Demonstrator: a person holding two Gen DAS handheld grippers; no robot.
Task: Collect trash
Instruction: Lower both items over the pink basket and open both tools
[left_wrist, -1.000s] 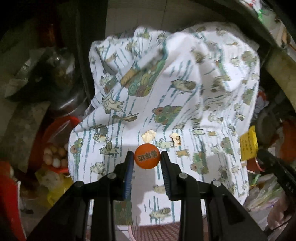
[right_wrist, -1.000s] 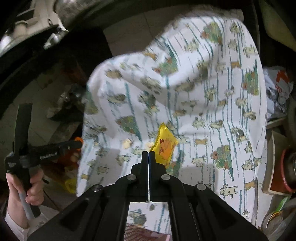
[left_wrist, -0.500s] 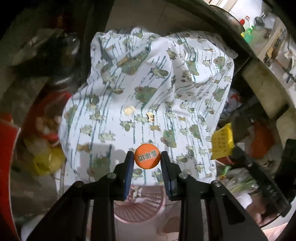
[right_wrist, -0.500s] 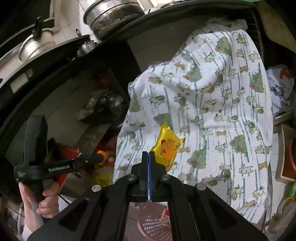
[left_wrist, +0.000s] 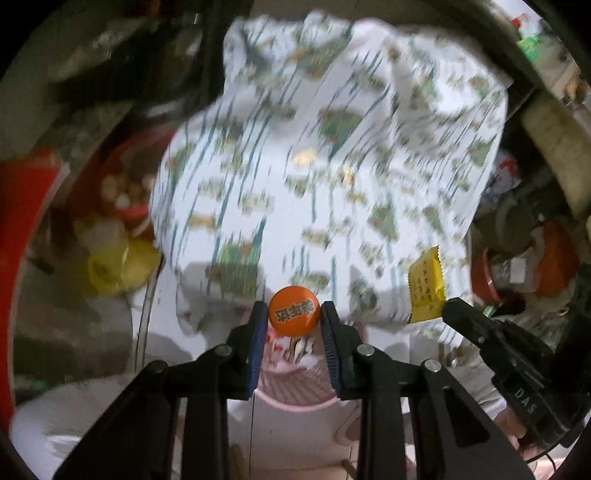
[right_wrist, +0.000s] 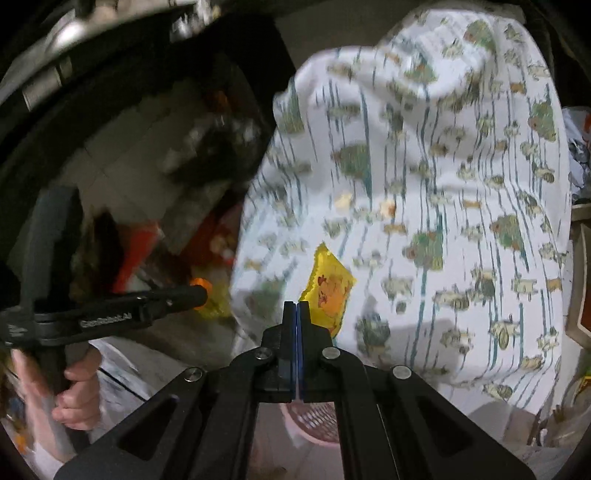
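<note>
My left gripper (left_wrist: 293, 314) is shut on an orange bottle cap (left_wrist: 293, 311) with printed characters, held above a pink plastic basket (left_wrist: 295, 384) that has wrappers in it. My right gripper (right_wrist: 294, 306) is shut on a yellow snack wrapper (right_wrist: 328, 291); the wrapper also shows in the left wrist view (left_wrist: 424, 286) at the right gripper's tip. The pink basket (right_wrist: 317, 421) lies below the right gripper. The left gripper with the cap (right_wrist: 197, 291) shows at the left of the right wrist view.
A white cloth with a cartoon print (left_wrist: 332, 166) drapes over a table, with two pale scraps (right_wrist: 345, 199) on it. A red bowl of round pale items (left_wrist: 122, 192) and a yellow bag (left_wrist: 118, 266) sit left. Cluttered pots and an orange container (left_wrist: 554, 258) sit right.
Both grippers have pulled back and down from the cloth, still holding the cap and the wrapper. The pink basket has come further into view beneath them.
</note>
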